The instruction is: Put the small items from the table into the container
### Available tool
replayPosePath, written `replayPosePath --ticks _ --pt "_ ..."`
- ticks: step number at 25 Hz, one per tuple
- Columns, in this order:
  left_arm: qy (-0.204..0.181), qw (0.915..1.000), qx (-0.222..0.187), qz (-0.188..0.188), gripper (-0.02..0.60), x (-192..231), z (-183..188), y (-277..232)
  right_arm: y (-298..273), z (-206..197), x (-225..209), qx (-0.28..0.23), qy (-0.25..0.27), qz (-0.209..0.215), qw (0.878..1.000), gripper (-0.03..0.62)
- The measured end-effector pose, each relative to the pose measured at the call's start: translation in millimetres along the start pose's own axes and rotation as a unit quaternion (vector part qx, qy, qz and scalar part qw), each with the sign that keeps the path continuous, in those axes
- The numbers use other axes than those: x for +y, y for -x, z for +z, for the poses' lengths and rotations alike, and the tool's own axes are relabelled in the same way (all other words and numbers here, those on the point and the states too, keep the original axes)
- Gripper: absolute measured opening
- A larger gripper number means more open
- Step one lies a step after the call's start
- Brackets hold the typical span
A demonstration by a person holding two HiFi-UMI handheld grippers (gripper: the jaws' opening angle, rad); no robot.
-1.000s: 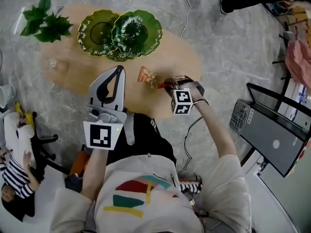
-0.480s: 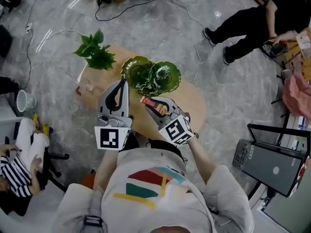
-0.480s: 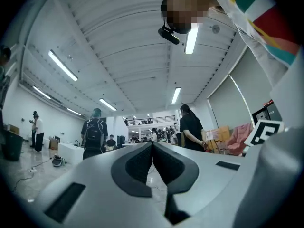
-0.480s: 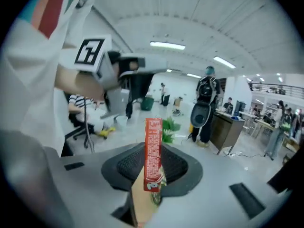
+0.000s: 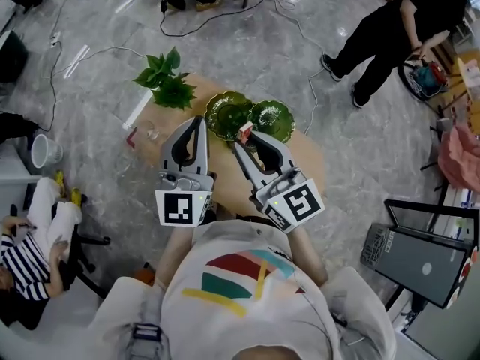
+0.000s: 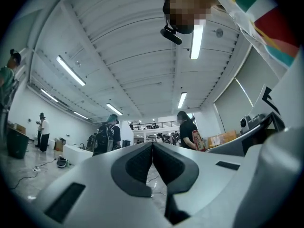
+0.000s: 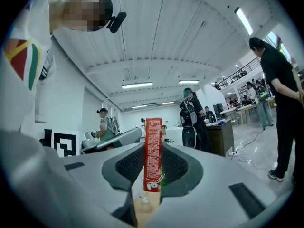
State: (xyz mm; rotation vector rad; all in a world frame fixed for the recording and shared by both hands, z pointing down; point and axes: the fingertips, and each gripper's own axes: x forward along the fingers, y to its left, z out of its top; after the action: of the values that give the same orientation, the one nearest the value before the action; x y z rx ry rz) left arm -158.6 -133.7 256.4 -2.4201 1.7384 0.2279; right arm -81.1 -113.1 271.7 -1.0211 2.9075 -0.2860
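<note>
Packet (image 7: 153, 148): slim, red, upright between the pads; white print too small to read.
Right claw (image 5: 245, 137): clamped narrowly on packet, over bench (image 5: 309, 160), at 6 o'clock of green dishes (image 5: 225, 112).
Left claw (image 6: 152, 151): closed, empty.

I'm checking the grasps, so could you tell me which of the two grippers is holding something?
The right gripper: its jaws clamp a red packet. The left gripper is shut with nothing between its jaws.
</note>
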Motion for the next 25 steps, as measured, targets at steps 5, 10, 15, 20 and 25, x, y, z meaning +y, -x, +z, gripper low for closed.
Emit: replayPosePath --ticks 5,10,15,20,25 --pt "-0.005 0.9998 -0.007 0.019 0.008 15.1 4.9 5.6 -10.2 -12.2 -8.8 0.017 -0.014 -0.028 0.999 0.109" --pt "0.001 0.9992 0.010 0.039 0.008 36.7 -5.6 16.3 -54.2 -73.3 -55.8 0.096 -0.076 -0.113 0.986 0.110" --pt "-0.004 0.9961 0.068 0.056 0.008 57.9 -35.5 43.0 -122.9 -177.3 -97.1 0.222 -0.067 -0.158 0.960 0.110" --pt "-0.010 0.9891 0.117 0.089 0.008 85.6 -61.1 74.7 -161.4 -288.6 -153.4 0.352 -0.055 -0.235 0.904 0.110" --pt "-0.012 0.9814 0.146 0.124 0.008 106.9 -81.2 103.6 -160.8 -346.5 -181.9 0.423 -0.050 -0.272 0.863 0.110"
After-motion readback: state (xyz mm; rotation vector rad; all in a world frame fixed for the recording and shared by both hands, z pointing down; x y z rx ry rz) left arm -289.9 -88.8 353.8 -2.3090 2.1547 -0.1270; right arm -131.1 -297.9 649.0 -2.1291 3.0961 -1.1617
